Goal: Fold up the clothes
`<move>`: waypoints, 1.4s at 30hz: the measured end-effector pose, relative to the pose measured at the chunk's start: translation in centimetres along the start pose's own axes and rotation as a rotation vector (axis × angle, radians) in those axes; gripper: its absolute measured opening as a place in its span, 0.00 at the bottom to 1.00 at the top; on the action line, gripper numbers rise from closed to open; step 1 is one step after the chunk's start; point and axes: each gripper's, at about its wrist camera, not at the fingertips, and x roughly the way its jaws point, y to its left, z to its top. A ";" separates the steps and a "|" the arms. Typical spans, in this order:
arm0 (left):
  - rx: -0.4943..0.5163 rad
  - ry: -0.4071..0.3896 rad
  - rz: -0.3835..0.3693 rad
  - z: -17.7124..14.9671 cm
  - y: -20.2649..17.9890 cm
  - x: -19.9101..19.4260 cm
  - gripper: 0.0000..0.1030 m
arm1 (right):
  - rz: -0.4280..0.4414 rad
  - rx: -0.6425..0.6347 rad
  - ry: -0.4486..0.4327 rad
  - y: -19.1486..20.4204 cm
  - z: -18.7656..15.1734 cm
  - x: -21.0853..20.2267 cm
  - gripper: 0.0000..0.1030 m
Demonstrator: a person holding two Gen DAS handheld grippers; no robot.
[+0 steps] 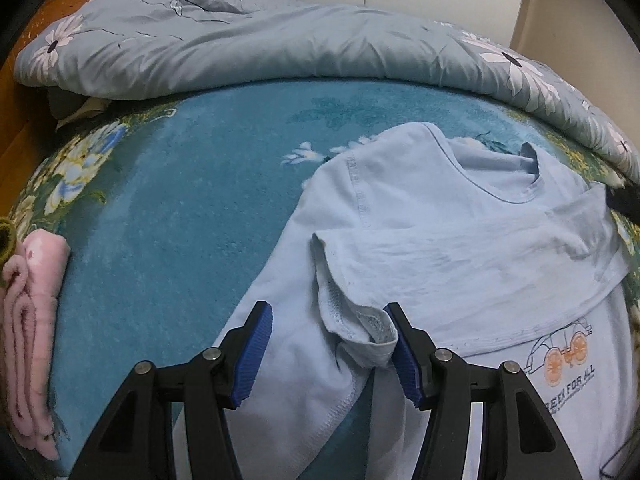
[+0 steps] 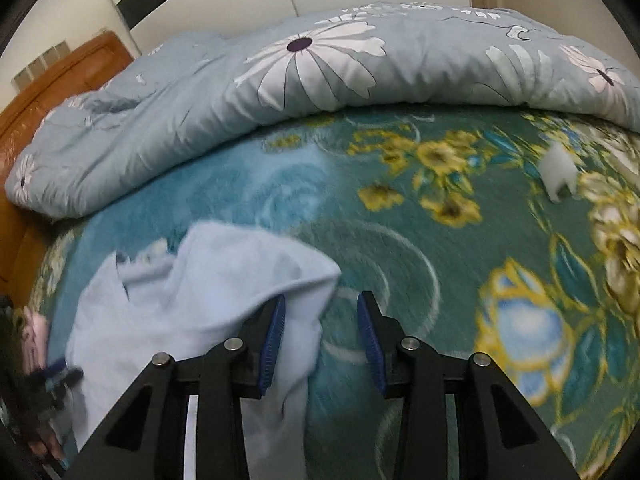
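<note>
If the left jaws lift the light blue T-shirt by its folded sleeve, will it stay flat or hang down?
The light blue T-shirt will probably hang down: it is thin and already creased and draped. The sleeve curls at its hem, so it may unfold once lifted. It looks light, yet the fuzzy teal blanket could drag on it.

T-shirt (image 1: 460,248) on blanket (image 1: 180,208), quilt (image 1: 240,48) behind, folded towel (image 1: 32,320) left.

T-shirt (image 1: 460,248) hem cut off; pink cloth (image 2: 34,330) blurred
</note>
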 end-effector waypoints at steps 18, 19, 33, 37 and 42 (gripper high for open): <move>0.001 -0.013 0.007 -0.2 -0.1 0.2 0.63 | 0.348 0.222 0.108 -4.1 -6.9 -3.3 0.30; -0.001 -0.013 0.006 -0.2 -0.1 0.2 0.63 | 0.358 0.224 0.108 -3.8 -7.1 -3.3 0.25; -0.004 -0.002 -0.017 -0.2 0.4 -0.1 0.67 | 0.247 0.201 0.052 -4.4 -9.3 -3.8 0.05; -0.025 -0.059 -0.062 -0.7 1.0 -3.2 0.66 | 0.242 0.178 0.036 -4.0 -8.8 -4.7 0.07; -0.098 -0.179 -0.138 -4.2 3.2 -10.0 0.66 | 0.119 0.157 -0.069 -3.1 -9.5 -8.9 0.27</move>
